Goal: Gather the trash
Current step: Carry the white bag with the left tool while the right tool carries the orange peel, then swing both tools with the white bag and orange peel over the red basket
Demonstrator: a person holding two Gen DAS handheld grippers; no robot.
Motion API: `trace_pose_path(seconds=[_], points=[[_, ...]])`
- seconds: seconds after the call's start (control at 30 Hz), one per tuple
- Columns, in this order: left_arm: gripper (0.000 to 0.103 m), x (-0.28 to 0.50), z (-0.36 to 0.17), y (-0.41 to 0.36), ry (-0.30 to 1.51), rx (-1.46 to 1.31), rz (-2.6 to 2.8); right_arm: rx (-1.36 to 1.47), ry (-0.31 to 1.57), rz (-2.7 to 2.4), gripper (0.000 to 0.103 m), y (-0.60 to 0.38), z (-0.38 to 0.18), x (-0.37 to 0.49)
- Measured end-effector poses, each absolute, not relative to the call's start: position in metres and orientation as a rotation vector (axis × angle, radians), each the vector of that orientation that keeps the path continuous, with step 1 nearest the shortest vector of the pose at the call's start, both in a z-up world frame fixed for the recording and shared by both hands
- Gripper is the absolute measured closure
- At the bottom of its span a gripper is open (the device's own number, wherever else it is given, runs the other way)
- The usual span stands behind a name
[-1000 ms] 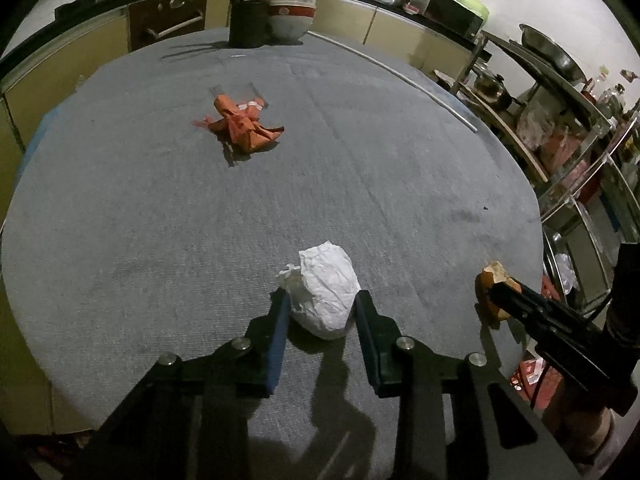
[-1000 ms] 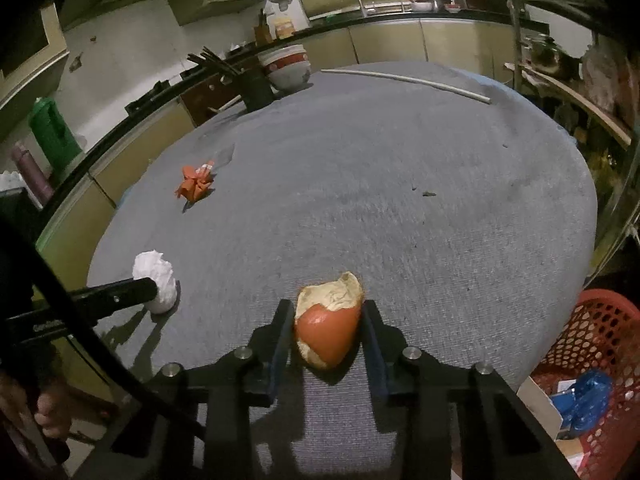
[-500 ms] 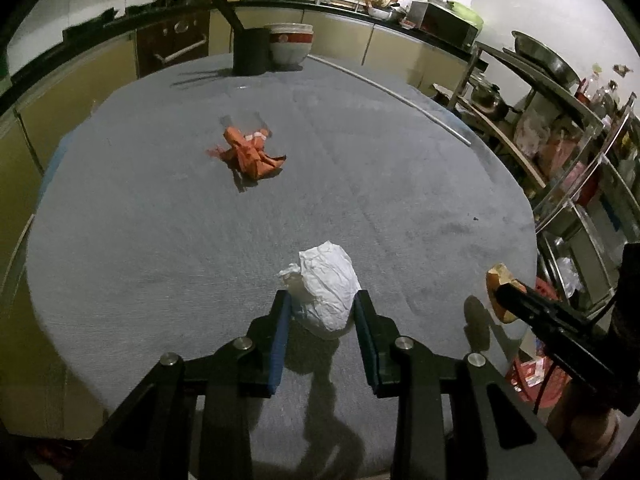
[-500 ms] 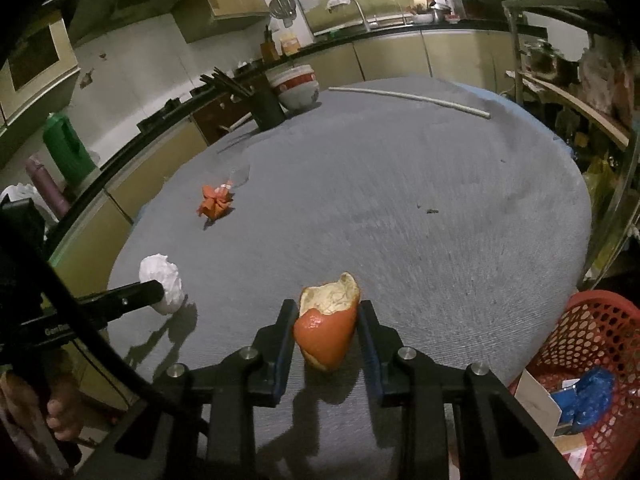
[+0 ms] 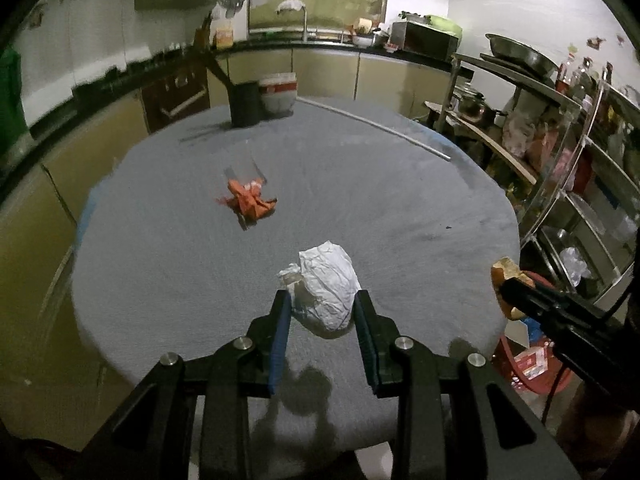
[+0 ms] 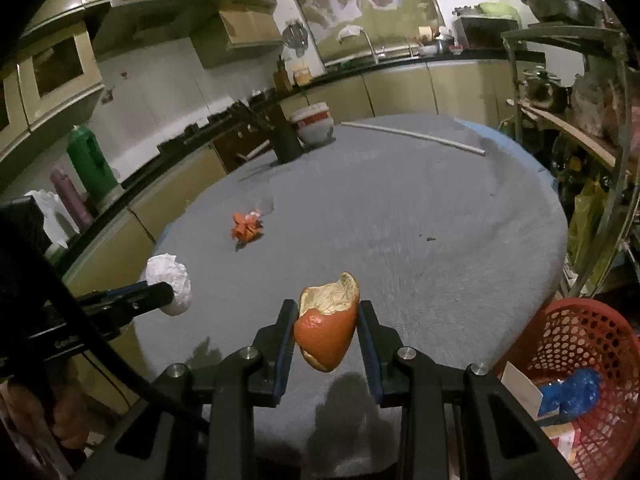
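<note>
The left tool (image 5: 322,308) grips a crumpled white paper (image 5: 326,288); the right tool (image 6: 326,320) grips an orange peel (image 6: 326,334). Neither is binned yet in the red basket (image 6: 576,320), and an orange wrapper (image 5: 250,200) lies on the worktop (image 5: 360,200).

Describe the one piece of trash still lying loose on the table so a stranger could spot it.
Start at the round grey table, then find the black holder at its far edge. Nearer than that, left of centre, lies a crumpled orange wrapper, alone. Unlike the white paper ball and orange peel, no tool grips it.
</note>
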State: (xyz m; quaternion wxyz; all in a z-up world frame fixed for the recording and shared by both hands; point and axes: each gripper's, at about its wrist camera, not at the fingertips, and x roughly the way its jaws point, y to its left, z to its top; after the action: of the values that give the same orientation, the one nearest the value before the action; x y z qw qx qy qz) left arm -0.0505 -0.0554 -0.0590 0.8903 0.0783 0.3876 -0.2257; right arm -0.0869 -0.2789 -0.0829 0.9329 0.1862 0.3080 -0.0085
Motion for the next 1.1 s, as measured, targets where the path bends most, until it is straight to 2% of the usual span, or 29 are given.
trace_pose_path(seconds=[0.43,1.1], points=[[0.069,-0.113,-0.016,-0.065,0.638,0.288,-0.424,0.374,0.512,-0.011,0.07,-0.268,-0.047,-0.14],[0.069,-0.158,0.006,-0.113,0.513,0.379,-0.441,0.407,0.373,-0.053,0.07,-0.296,-0.018,-0.21]])
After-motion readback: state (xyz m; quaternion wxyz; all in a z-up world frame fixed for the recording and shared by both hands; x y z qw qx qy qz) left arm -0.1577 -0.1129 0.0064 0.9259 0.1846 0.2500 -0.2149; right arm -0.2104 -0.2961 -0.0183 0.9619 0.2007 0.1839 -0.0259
